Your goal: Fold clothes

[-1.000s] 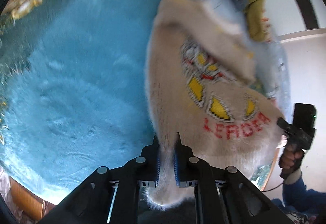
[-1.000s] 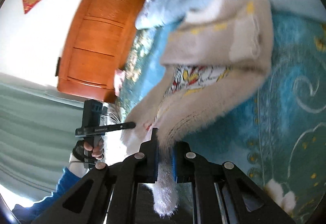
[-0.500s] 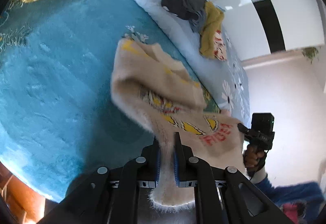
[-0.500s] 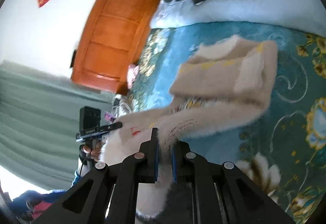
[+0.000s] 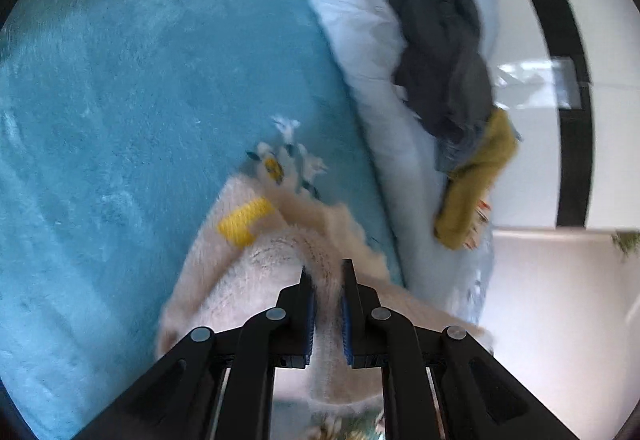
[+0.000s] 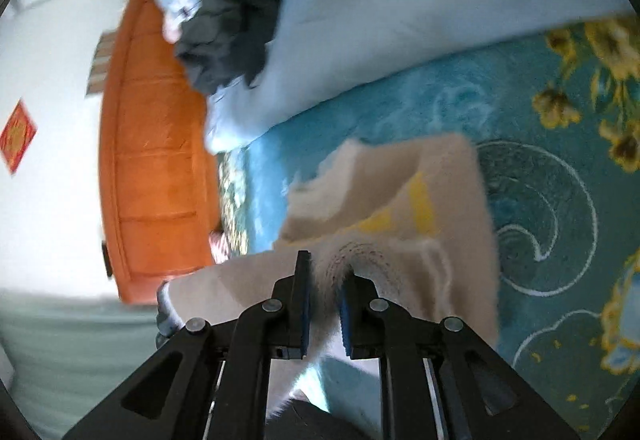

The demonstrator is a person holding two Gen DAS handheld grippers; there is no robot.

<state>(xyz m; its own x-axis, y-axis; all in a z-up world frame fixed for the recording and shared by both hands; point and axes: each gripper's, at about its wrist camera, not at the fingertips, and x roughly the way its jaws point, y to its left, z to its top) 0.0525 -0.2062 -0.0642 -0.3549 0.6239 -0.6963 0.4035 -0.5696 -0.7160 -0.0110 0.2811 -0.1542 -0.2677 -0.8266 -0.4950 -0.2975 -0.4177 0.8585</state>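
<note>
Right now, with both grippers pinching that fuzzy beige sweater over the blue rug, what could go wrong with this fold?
1. Each of the two, left gripper and right gripper, pinches only a narrow bunch of the beige sweater; the fuzzy knit could slip out of the jaws.
2. The layers already folded look loose and uneven, so laying this edge down may shift them.
3. The dark clothes pile lies close by on the light blue quilt; a wide swing might snag it.

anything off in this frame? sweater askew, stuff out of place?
Nothing alarming. Both grippers, left and right, clamp the fuzzy beige sweater mid-fold on the teal carpet. Its far edge looks uneven. An unfolded dark grey garment and an olive one lie heaped on pale blue bedding.
</note>
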